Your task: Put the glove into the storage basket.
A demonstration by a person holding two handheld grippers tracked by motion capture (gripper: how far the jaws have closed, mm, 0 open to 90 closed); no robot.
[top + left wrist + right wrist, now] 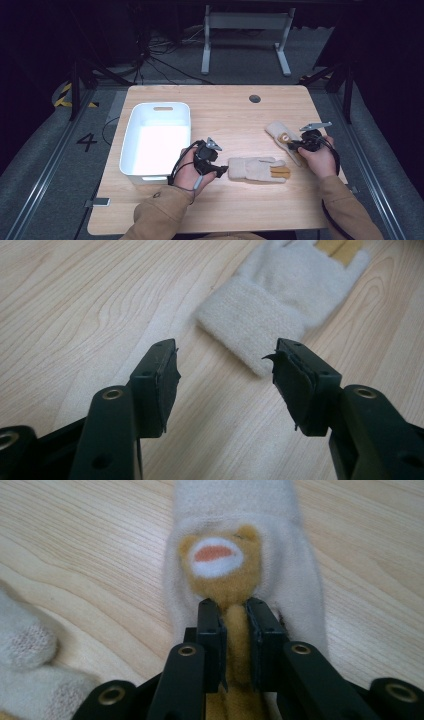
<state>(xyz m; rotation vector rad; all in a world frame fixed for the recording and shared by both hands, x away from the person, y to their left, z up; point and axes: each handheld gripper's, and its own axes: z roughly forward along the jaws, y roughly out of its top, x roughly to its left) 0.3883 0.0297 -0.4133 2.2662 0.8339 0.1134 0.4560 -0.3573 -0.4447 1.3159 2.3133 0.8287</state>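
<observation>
At a pale wooden table [230, 210], a person works two hand-held grippers over a pair of cream knit gloves, a white plastic bin [131, 145] standing empty at the left edge. Just right of the bin, the left gripper [221, 170] rests low on the wood with its jaws standing apart and nothing between them; in the left gripper view the ribbed cuff of the near glove [260, 315] lies just ahead of the pads, not touching them. That glove lies flat at the table's middle, cuff toward the left hand, tan fingertips pointing right. Further right, the far glove [283, 137] lies at an angle near the table's right side, and the right gripper [291, 145] has it — its jaws are pinched on a fold of the tan plush trim [239, 635] below the small animal face sewn on the glove's back. The step in hand looks like securing both gloves for the bin. To do it well, the left gripper would need to slide forward until the cuff sits well between the pads, then close on the thick ribbing rather than on a loose edge — while the right grip, taken on a narrow ridge of trim, should be lifted slowly lest it slip.
</observation>
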